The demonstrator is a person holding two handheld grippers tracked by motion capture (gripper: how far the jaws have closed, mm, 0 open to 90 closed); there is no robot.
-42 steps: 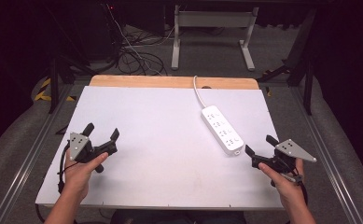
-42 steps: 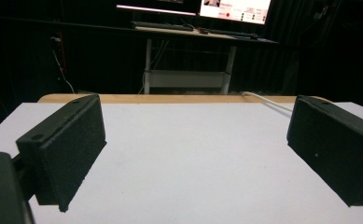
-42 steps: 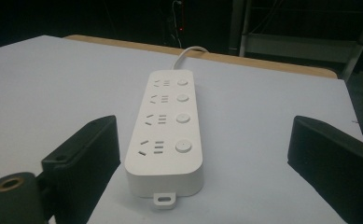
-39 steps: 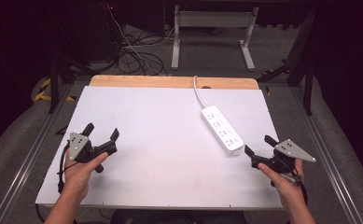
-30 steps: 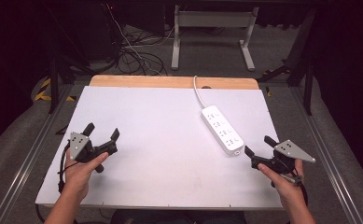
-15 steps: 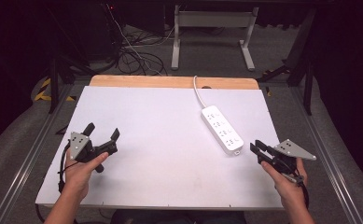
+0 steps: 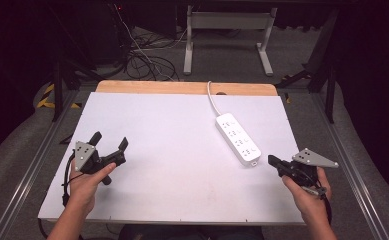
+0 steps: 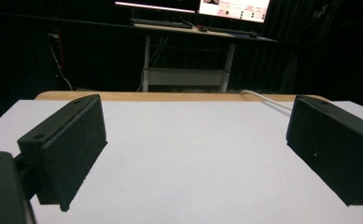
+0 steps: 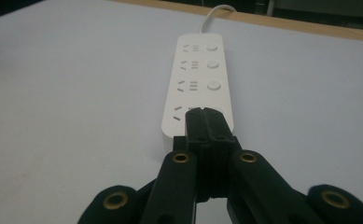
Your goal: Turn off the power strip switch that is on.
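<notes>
From up high, the right hand-held gripper (image 7: 274,161) is seen held low over the near right part of the white surface (image 7: 172,150), with a grey three-cornered plate on top of it. Its jaws have just been closing and are now pressed together with nothing between them. What can't be made out from above is shown nicely by the right gripper view: the shut tips of the right hand-held gripper (image 9: 206,113) sit just in front of the near end of the power strip (image 9: 199,84), lined up along its length. Whether the strip is actually touched can't be told, tbh. Four socket rows, each with a round button, are seen running away from the tips, and the white cable (image 9: 214,10) leaves from the far end toward the wooden edge.

In the high view the power strip (image 7: 238,138) is found just ahead and to the left of that gripper, lying at a slant.

The left hand-held gripper (image 7: 109,142) is held well apart from the strip, over on the other side of the surface. Its jaws are spread wide, nothing gripped. In the left gripper view only bare surface (image 8: 188,154) is seen between its two pads (image 8: 67,149), with a bit of the cable (image 8: 268,99) far off beyond the right one.
</notes>
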